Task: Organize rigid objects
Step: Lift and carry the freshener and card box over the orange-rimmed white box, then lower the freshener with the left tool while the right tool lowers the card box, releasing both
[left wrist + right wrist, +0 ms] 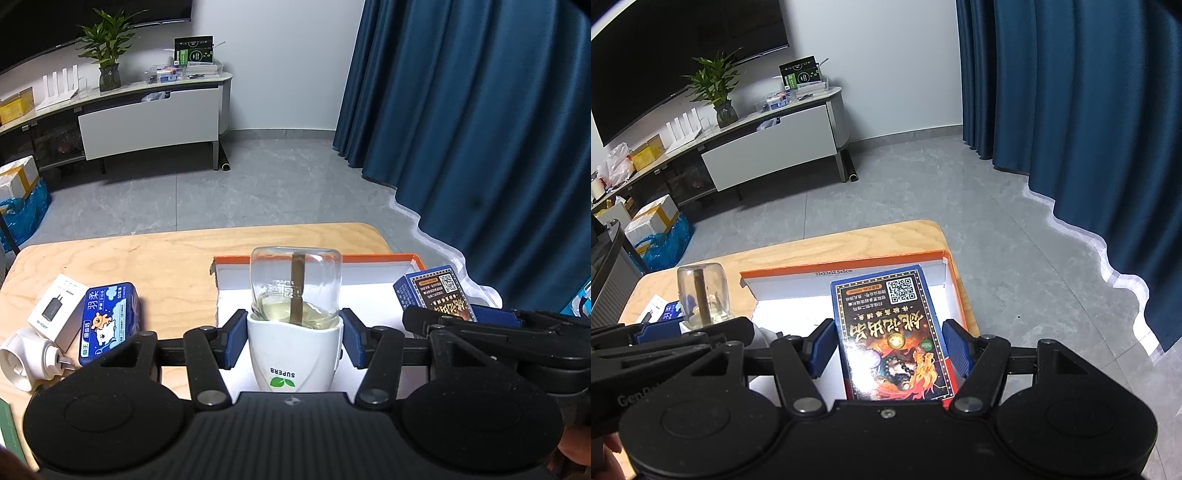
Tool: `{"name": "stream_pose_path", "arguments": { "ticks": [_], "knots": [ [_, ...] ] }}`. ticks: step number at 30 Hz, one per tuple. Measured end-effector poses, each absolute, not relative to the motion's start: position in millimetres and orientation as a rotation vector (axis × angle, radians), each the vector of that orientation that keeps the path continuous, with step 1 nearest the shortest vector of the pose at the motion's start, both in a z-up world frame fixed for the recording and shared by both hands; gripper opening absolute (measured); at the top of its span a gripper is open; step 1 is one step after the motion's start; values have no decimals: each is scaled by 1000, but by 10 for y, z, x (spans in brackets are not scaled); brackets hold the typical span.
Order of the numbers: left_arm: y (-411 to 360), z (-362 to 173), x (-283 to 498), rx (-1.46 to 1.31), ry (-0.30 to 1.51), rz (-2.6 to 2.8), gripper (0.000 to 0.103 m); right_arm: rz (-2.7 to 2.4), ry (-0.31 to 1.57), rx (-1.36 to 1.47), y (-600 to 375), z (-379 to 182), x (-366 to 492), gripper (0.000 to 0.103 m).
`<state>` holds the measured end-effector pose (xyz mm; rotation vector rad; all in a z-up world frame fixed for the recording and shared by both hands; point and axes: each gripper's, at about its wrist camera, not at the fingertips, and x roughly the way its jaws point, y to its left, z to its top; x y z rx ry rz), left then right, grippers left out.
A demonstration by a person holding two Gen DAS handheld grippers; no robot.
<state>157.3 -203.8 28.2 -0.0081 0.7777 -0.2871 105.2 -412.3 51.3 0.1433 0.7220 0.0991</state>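
Holding over the orange-rimmed white cardboard tray on the light wooden table, I see my left gripper with jaws around the white plug-in diffuser with a clear glass bottle; actual pad contact is hard to judge. My right gripper straddles the blue printed box with a QR code, jaws spread, gaps showing. Both items' bases are hidden behind the gripper bodies.
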Motion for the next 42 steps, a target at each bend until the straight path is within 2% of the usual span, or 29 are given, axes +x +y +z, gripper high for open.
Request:
{"name": "stream_pose_path", "arguments": {
  "ticks": [34, 42],
  "knots": [
    [-1921, 108, 1889, -126, 833, -292, 54, 84, 785, 115, -3976, 256, 1386, 77],
    [-1968, -10, 1976, -170, 826, -317, 54, 77, 700, 24, -3878, 321, 1286, 79]
  ]
}}
